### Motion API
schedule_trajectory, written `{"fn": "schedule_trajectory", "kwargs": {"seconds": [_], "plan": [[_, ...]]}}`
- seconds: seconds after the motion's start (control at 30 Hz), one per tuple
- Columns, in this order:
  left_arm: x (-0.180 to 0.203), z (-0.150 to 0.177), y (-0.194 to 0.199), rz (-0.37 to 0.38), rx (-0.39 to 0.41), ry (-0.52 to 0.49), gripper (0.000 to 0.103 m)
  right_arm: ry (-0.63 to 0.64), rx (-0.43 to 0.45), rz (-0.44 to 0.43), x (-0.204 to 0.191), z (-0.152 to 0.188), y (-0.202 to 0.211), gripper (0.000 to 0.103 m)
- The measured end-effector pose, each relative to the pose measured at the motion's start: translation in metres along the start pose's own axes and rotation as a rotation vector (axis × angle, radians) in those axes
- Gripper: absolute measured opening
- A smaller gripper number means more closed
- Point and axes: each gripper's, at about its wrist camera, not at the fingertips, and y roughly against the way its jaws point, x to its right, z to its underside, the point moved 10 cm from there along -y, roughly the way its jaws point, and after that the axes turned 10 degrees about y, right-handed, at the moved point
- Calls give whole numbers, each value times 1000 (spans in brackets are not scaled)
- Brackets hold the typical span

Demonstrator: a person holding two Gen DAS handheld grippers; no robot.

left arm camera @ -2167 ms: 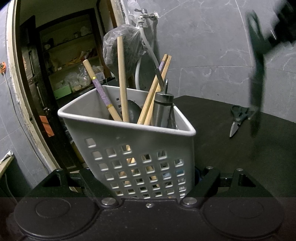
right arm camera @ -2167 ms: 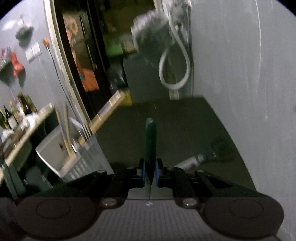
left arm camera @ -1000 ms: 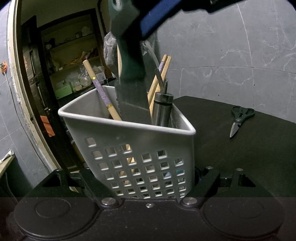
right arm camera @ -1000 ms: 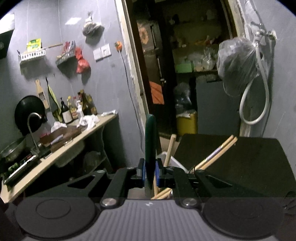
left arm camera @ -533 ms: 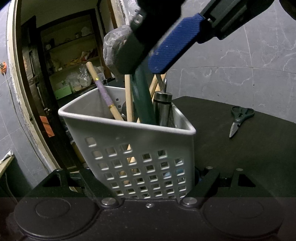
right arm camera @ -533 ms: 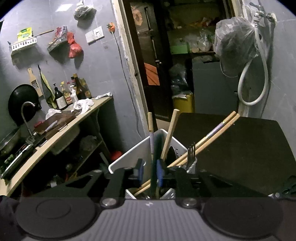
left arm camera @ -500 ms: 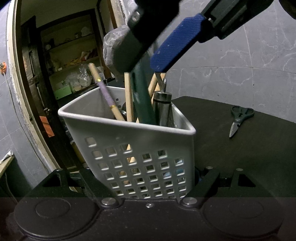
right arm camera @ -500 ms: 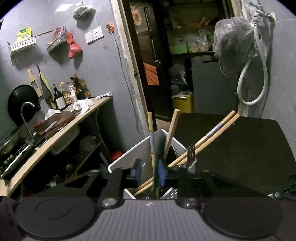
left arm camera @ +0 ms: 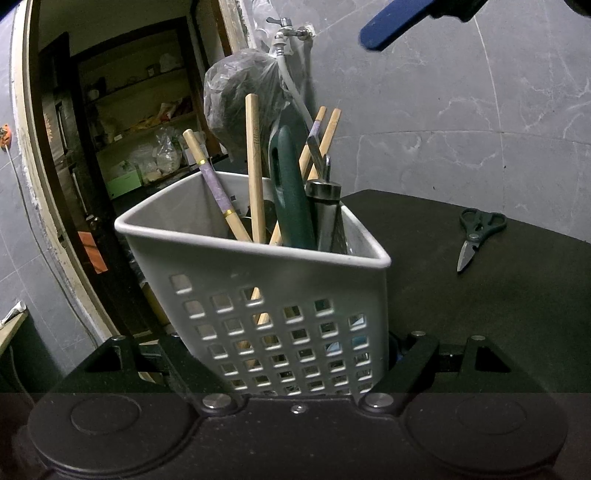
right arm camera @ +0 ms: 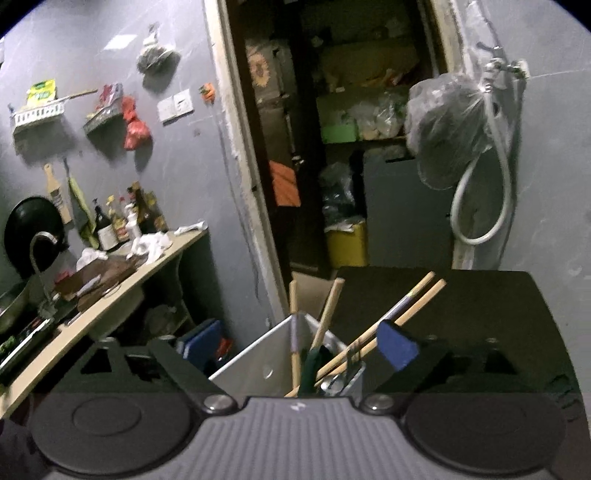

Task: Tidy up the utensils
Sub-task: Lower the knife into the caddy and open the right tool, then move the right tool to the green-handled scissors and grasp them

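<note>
A white perforated basket stands on the dark table, with my left gripper shut on its lower sides. In it stand wooden chopsticks, a wooden handle, a metal utensil and a dark green-handled utensil that leans upright, free of any grip. My right gripper hovers above the basket, its jaws opening wide with nothing pressed between them. The green handle pokes up below them. One blue pad shows at the top of the left wrist view.
Dark scissors lie on the table to the right of the basket. A grey tiled wall runs behind. A bagged object hangs from a tap beside a doorway. A counter with bottles stands off the table's left edge.
The right gripper lowered the green-handled utensil into the basket, opened its jaws and lifted slightly. The utensil now stands in the basket on its own. The left gripper and basket stayed still.
</note>
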Motion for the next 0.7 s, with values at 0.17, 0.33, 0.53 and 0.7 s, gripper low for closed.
{"fn": "schedule_trajectory", "kwargs": {"seconds": [0.17,0.33,0.53,0.7], "plan": [[0,1,-1,-2,-1,1,83,-9,22,102,18,-6,6,103],[2,1,-2,-9,-3,2,83,-50,16,159,38,-3,8,103],[5,1,-3,-20,-6,6,83,-86,2,211,60,5,12,103],[6,1,-2,-30,-9,10,83,-107,-19,258,80,20,20,103]]}}
